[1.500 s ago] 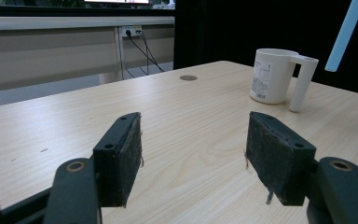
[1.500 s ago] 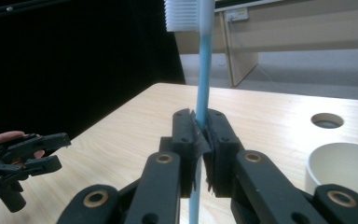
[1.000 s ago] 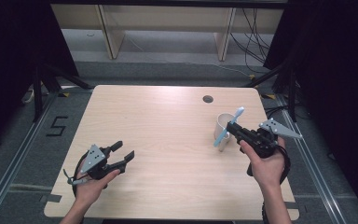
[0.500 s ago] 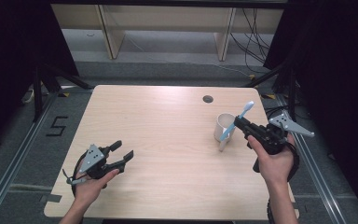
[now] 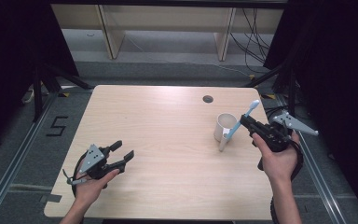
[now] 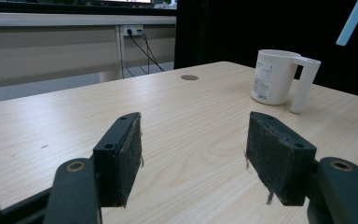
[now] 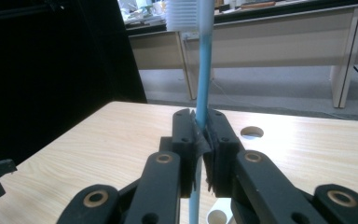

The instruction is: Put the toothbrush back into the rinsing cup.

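Observation:
My right gripper (image 5: pixel 245 122) is shut on a blue toothbrush (image 5: pixel 235 130) with a white head, at the right side of the table. The brush slants from upper right down to the left, and its lower end hangs beside a white mug (image 5: pixel 224 123). In the right gripper view the jaws (image 7: pixel 200 127) pinch the toothbrush (image 7: pixel 204 70) mid-handle, bristles at the top, and the mug's rim (image 7: pixel 218 217) shows below. My left gripper (image 5: pixel 123 150) rests open near the front left with nothing between its pads (image 6: pixel 193 140). Its view looks at the mug (image 6: pixel 274 77) across the table.
The light wooden table (image 5: pixel 158 121) has a round cable hole (image 5: pixel 208 99) near its back edge. Dark curtains flank the table on both sides. Shelving and cables stand on the floor beyond the far edge.
My right gripper has shifted a little to the right with the toothbrush, carrying the brush from over the mug to its right side. The left gripper has stayed put.

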